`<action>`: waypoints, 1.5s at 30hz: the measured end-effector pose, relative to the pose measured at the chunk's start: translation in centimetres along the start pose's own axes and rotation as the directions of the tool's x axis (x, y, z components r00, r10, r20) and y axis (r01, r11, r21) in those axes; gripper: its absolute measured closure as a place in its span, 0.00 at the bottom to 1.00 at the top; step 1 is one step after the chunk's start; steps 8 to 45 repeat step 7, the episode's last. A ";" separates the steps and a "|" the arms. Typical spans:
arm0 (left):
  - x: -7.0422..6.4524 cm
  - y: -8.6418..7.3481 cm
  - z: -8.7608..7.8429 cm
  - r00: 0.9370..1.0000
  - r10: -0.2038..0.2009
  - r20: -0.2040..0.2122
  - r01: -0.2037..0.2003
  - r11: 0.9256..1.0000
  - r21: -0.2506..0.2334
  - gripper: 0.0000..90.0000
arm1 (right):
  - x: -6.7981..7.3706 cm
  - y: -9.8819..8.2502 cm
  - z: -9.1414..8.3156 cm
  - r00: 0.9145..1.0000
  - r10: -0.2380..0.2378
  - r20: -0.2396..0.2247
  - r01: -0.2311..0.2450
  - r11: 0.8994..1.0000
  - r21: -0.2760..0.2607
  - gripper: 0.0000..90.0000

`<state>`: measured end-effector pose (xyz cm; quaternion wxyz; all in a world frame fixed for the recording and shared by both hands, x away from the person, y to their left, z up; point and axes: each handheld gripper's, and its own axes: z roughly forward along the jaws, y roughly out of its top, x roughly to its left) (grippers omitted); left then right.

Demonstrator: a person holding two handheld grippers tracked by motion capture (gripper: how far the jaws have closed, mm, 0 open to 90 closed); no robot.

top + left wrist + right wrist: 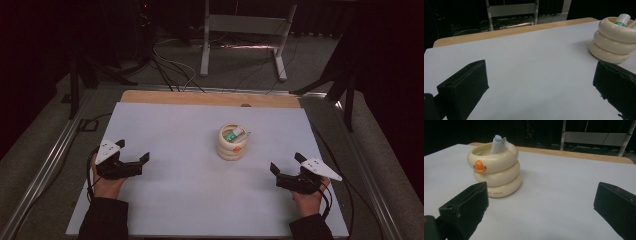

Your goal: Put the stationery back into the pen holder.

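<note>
White table (190, 200), dark room — both grippers (134, 162) (287, 167) spread wide, holder (233, 145) between.

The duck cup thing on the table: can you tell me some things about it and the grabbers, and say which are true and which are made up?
1. The cream ring-stacked duck-bill holder stands upright on the white table mat. True.
2. The left gripper clamps the holder. False: it is open, apart from it.
3. A white tube with a green band sticks out of the holder. True.
4. The right gripper is shut. False: its jaws stand wide apart.
</note>
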<state>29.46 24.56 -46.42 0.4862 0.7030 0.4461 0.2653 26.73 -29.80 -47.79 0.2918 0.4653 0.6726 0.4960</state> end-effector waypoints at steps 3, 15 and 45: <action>0.0 0.0 0.0 1.000 0.000 0.000 0.000 1.000 0.003 0.00 | 0.0 0.0 0.0 1.000 -0.001 0.006 0.001 1.000 0.006 0.00; 0.1 0.0 0.1 1.000 -0.004 0.001 0.004 1.000 0.005 0.00 | -0.2 -0.1 0.0 1.000 -0.001 0.012 0.001 1.000 0.009 0.00; 0.1 0.0 0.1 1.000 -0.004 0.001 0.004 1.000 0.005 0.00 | -0.2 -0.1 0.0 1.000 -0.001 0.012 0.001 1.000 0.009 0.00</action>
